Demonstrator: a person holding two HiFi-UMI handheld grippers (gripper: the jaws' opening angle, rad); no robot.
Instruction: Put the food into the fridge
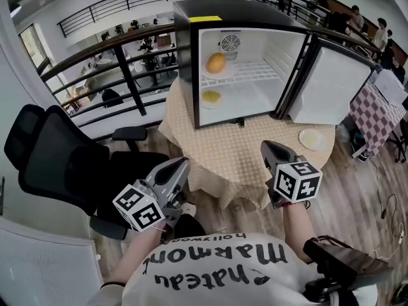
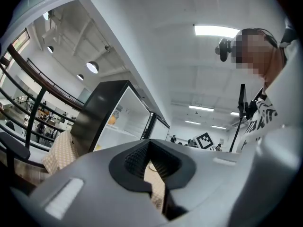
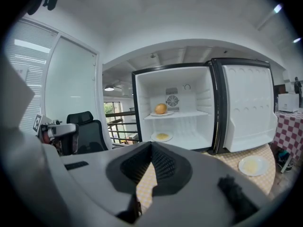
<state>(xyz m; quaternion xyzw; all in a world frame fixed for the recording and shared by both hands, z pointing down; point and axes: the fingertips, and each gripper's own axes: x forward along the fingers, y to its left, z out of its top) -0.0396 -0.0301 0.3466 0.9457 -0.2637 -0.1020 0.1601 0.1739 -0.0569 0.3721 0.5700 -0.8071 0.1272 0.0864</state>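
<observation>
A black mini fridge (image 1: 185, 37) stands open on the round table (image 1: 236, 158), its door (image 1: 331, 85) swung out to the right. A round orange food (image 1: 216, 63) rests on a plate on the upper shelf. A plate of yellow food (image 1: 211, 97) lies on the fridge floor. Another plate of pale food (image 1: 312, 139) sits on the table by the door. My left gripper (image 1: 183, 163) hangs shut and empty off the table's near left edge. My right gripper (image 1: 265, 145) is shut and empty over the table's near edge, pointing at the fridge (image 3: 173, 74).
A black office chair (image 1: 57, 164) stands to the left of the table. A dark railing (image 1: 127, 69) runs behind the fridge. A checked cloth table (image 1: 373, 110) is at the far right, with people beyond it.
</observation>
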